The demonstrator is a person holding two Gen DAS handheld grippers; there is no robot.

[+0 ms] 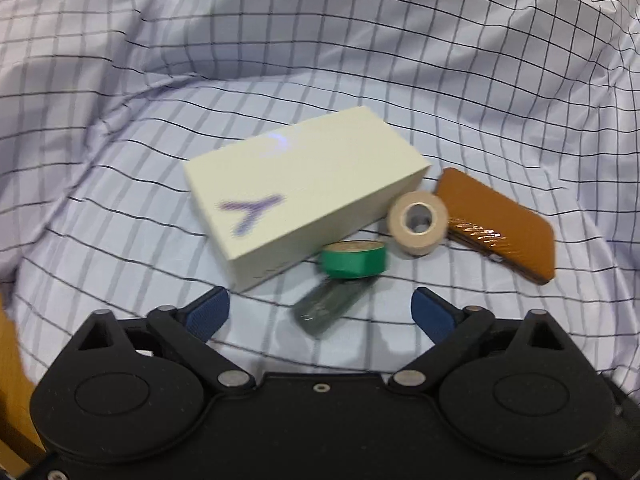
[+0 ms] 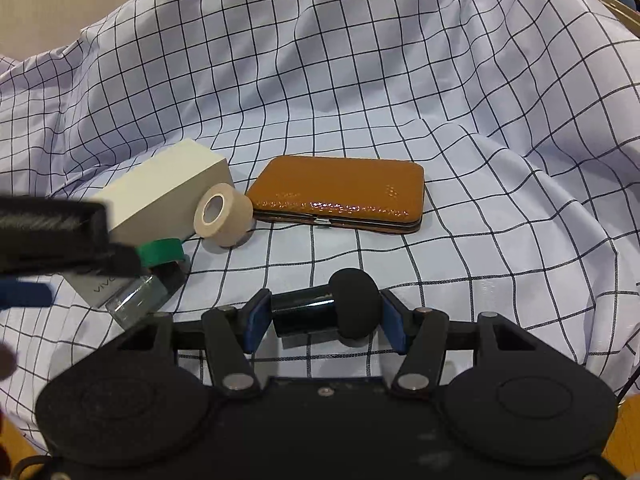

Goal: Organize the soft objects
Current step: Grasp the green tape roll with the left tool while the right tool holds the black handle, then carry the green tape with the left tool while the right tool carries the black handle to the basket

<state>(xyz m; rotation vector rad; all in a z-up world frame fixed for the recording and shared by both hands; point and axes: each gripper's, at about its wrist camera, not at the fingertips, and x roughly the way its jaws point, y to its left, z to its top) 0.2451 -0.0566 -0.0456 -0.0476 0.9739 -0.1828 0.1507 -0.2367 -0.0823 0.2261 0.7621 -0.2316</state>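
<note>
Several small things lie together on a checked cloth (image 1: 320,60). They are a white box (image 1: 304,188) with a purple mark, a green tape roll (image 1: 354,258), a beige tape roll (image 1: 418,222), a brown clasp case (image 1: 504,220) and a grey clear container (image 1: 316,312). My left gripper (image 1: 320,300) hangs open just above the grey container and touches nothing. My right gripper (image 2: 324,308) is shut on a black microphone (image 2: 332,312) with a foam head, held crosswise in front of the brown case (image 2: 344,188).
The cloth rises in deep folds behind and to both sides of the objects. A wooden surface (image 1: 8,360) shows at the lower left edge. In the right wrist view the left gripper's black body (image 2: 52,236) hides part of the white box (image 2: 168,192).
</note>
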